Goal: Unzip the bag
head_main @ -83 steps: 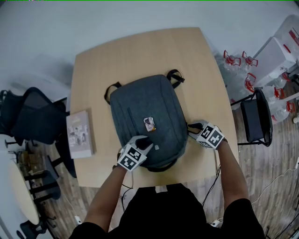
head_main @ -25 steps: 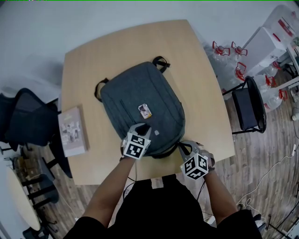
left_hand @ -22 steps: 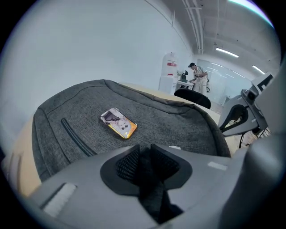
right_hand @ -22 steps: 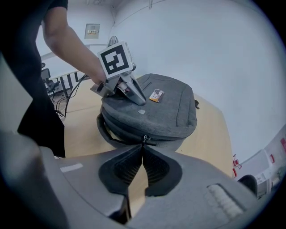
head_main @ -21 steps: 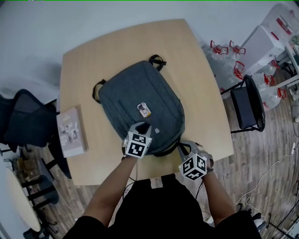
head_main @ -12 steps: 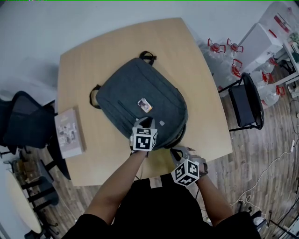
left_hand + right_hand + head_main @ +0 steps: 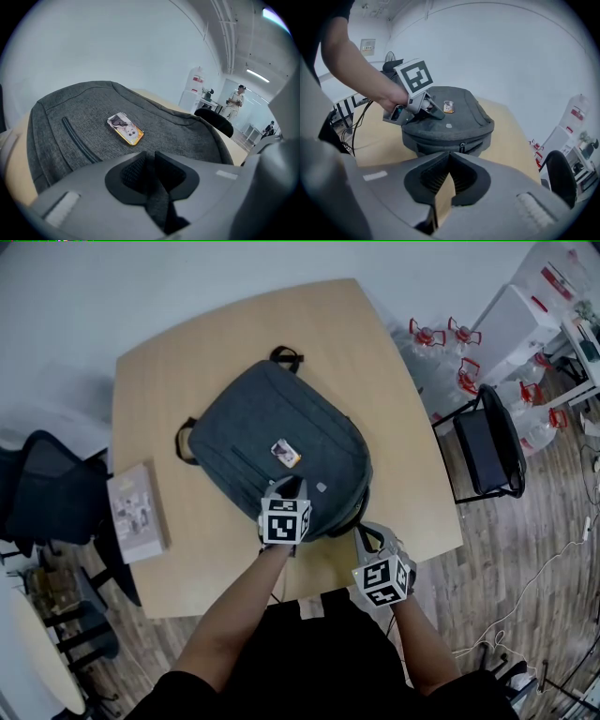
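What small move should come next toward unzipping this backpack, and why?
Probably open the right tongs and ease them forward onto the zipper pull. They are shut and empty, just short of the backpack, while the left tongs, which have just been closing, pinch its fabric to steady it.

Jaws of my left gripper (image 7: 289,487) closing on backpack (image 7: 253,432) fabric, my right gripper (image 7: 364,534) now off its near end, backpack swung round slightly.
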Motion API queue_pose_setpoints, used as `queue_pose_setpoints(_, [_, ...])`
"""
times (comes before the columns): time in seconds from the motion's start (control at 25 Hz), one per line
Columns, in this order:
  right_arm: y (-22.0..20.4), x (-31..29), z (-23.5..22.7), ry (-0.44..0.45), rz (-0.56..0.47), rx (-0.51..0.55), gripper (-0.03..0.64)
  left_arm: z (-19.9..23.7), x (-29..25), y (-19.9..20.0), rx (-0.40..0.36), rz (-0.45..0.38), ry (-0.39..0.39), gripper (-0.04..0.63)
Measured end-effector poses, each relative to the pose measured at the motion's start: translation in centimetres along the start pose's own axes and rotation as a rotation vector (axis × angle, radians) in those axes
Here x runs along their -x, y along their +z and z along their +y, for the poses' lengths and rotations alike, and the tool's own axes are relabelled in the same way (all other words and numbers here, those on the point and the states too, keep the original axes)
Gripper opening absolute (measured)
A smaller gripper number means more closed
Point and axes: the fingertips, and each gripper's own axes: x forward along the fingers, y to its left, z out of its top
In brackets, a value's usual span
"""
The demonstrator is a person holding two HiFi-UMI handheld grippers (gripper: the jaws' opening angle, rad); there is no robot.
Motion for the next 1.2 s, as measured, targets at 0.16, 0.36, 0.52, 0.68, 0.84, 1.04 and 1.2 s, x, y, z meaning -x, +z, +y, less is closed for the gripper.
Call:
queue_pose_setpoints(0.16, [0.3, -0.3, -0.5, -0.004, -0.008, -0.015, 0.005, -0.1, 0.0, -0.1, 0.002, -0.002, -0.013, 0.063])
queue_pose_setpoints(0.36, [2.1, 0.2, -1.4, -0.054, -0.09, -0.033, 0.005, -0.8, 0.5, 0.2, -0.022, -0.026, -0.078, 0.091])
queue_pose_setpoints(0.52, [3.6, 0.9, -2.2, -0.08, -0.15, -0.084, 0.005, -1.7, 2.4, 0.9, -0.089, -0.112, -0.118, 0.076])
queue_pose_setpoints(0.68, [3.1, 0.6, -2.6, -0.085, -0.132, -0.08, 0.005, -2.4, 4.0, 0.9, -0.142, -0.138, -0.138, 0.063])
queue_pose_setpoints(0.84, [4.2, 1.2, -3.1, -0.105, -0.179, -0.077, 0.005, -3.2, 6.3, 1.9, -0.17, -0.207, -0.179, 0.017])
queue_pose_setpoints(1.04, [7.4, 3.6, -4.2, -0.156, -0.302, -0.12, 0.003, -4.4, 11.1, 4.0, -0.153, -0.379, -0.251, 0.015])
queue_pose_setpoints(1.2, [11.3, 6.7, -5.0, -0.183, -0.409, -0.134, 0.003, -4.1, 14.6, 5.2, -0.136, -0.463, -0.257, 0.017])
